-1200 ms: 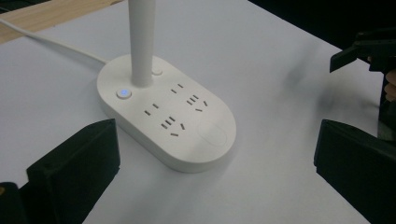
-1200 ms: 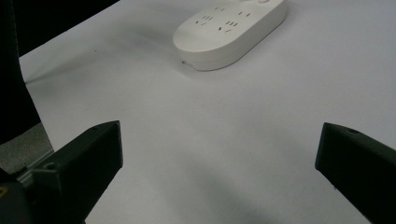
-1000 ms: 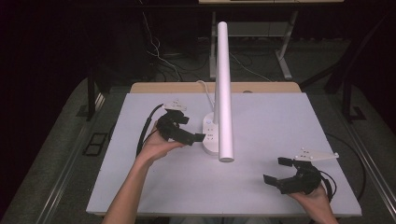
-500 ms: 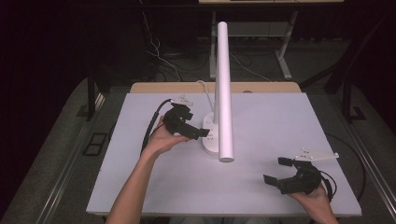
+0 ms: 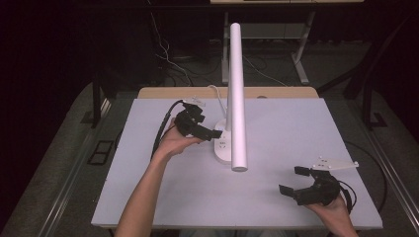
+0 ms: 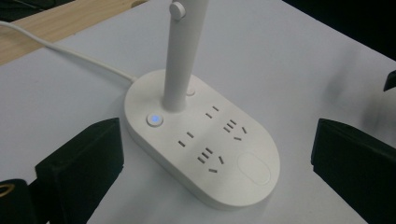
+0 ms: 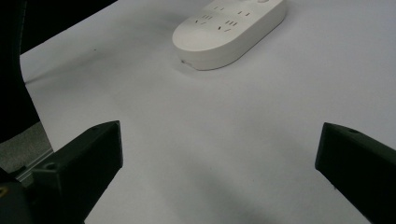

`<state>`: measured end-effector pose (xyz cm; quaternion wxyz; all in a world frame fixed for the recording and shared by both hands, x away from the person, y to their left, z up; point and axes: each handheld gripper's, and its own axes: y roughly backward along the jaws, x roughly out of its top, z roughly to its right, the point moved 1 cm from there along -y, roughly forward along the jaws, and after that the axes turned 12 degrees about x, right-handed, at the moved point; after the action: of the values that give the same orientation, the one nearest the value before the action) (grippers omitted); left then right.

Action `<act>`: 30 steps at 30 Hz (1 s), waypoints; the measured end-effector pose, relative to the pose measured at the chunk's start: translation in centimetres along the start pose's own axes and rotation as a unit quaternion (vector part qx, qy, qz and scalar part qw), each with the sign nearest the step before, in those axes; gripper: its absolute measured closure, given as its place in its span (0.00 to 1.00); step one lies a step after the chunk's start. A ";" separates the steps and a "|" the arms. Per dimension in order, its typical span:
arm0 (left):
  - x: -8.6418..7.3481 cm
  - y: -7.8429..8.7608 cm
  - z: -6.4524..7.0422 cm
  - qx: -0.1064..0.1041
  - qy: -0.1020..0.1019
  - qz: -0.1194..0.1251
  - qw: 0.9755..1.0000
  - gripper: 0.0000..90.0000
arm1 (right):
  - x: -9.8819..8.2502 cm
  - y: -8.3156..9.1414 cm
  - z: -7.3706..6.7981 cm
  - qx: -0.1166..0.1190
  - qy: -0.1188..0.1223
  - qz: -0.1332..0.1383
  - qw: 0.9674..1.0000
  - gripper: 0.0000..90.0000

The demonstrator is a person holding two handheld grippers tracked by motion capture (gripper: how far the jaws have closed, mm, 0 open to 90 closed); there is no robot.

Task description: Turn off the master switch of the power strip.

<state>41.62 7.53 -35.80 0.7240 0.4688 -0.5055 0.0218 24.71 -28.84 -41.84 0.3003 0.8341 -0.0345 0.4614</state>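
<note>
Left gripper (image 5: 213,133) has been moved in toward the lamp base (image 6: 201,140) at table centre; jaws spread wide, base dead ahead, long axis slanted across them. Right gripper (image 5: 295,180) open, well apart.

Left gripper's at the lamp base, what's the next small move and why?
Probably ease the left gripper forward and down toward the small round lit button on the white oval lamp base with sockets. Its jaws stand open beside the base, touching nothing; the right gripper sits far off.
</note>
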 end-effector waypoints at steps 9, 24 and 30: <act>0.5 -1.1 -1.0 0.005 0.013 -0.002 1.000 0.04 | 0.0 0.1 0.1 0.000 -0.003 0.001 1.000 0.00; 0.5 -3.2 -2.0 0.010 0.031 -0.003 0.999 0.10 | -0.1 0.2 0.2 -0.001 -0.001 0.000 1.000 0.00; 0.5 -3.8 -2.3 0.013 0.050 0.013 0.999 0.16 | -0.1 0.2 0.2 0.000 0.000 -0.002 1.000 0.00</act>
<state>45.41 6.80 -38.06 0.7416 0.4700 -0.4746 0.0614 24.75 -29.18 -41.87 0.3008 0.8345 -0.0331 0.4606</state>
